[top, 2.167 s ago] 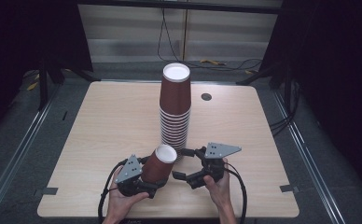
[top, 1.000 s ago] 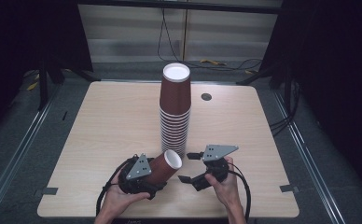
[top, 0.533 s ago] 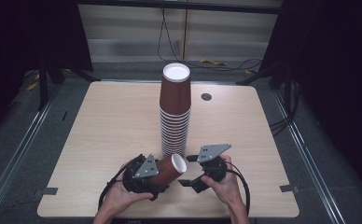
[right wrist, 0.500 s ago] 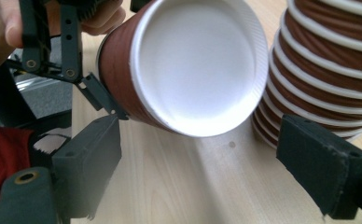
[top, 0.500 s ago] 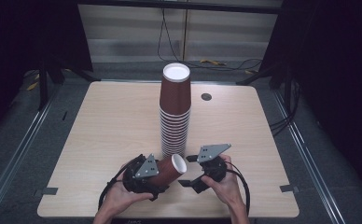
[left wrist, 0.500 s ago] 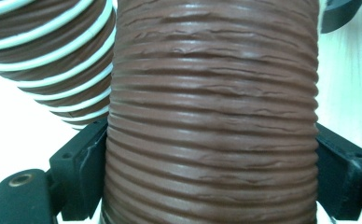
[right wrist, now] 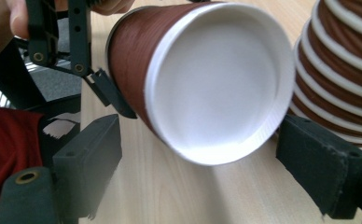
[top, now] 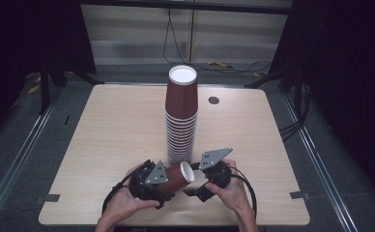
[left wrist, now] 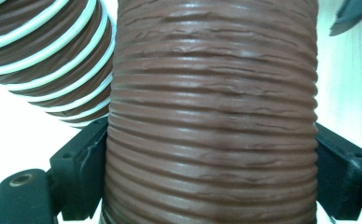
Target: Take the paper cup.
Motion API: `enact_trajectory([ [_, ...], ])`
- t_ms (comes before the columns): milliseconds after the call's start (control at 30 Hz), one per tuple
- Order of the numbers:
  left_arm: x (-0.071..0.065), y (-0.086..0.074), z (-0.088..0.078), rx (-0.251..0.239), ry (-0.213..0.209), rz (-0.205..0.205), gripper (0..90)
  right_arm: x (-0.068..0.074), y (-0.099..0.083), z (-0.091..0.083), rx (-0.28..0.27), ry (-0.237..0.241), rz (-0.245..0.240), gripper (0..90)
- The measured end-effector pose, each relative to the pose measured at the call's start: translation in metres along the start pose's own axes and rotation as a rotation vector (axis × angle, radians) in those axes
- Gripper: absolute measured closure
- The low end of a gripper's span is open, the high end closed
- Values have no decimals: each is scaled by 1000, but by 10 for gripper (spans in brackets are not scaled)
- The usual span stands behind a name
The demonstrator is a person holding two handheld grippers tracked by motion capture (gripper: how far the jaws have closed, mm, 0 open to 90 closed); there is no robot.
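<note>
Near the front edge of the table [top: 103, 125], between the person's two hands, the left gripper [top: 152, 181] has its jaws clamped on the ribbed brown wall of a single paper cup [top: 178, 176]; the left gripper view has the pads pressed against both sides of that wall. The cup lies tipped over, its long axis close to level, running from the left hand toward the right, base buried in the left gripper and white-rimmed mouth [right wrist: 221, 86] pointing at the right gripper [top: 206, 186]. That one stands just off the mouth with its jaws spread wide on either side of the rim, pads clear of it, gripping nothing.

My reading is that this is a hand-over or a separating step: one cup, or a nested few, held steady by the left while the right lines up on the rim. The next move would call for the right jaws to slide a little further over the mouth and close gently, since thin paper will crush under a hard squeeze, and the left must not loosen until the right has hold.

Just behind the held cup rises the tall stack of cups [top: 180, 121], upside down, mid-table. A small round dark grommet [top: 213, 100] sits beyond it.
</note>
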State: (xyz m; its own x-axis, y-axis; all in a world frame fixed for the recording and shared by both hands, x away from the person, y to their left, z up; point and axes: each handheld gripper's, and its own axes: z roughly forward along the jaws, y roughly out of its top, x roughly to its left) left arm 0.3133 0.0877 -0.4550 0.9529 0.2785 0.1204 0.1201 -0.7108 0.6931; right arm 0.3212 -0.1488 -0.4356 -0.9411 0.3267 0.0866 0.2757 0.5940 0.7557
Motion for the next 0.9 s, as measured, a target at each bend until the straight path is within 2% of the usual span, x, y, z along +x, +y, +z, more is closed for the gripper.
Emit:
enact_trajectory([
  [400,-3,5,4,30,-11,28,132,-2,4,1,40,-1,-8,185],
  [600,-5,5,5,40,-16,33,132,-4,7,4,92,28,-19,195],
  [667,-5,6,4,43,-23,38,132,-5,8,5,91,43,-20,193],
  [900,-5,9,4,46,-17,50,132,-4,11,7,87,46,-33,177],
])
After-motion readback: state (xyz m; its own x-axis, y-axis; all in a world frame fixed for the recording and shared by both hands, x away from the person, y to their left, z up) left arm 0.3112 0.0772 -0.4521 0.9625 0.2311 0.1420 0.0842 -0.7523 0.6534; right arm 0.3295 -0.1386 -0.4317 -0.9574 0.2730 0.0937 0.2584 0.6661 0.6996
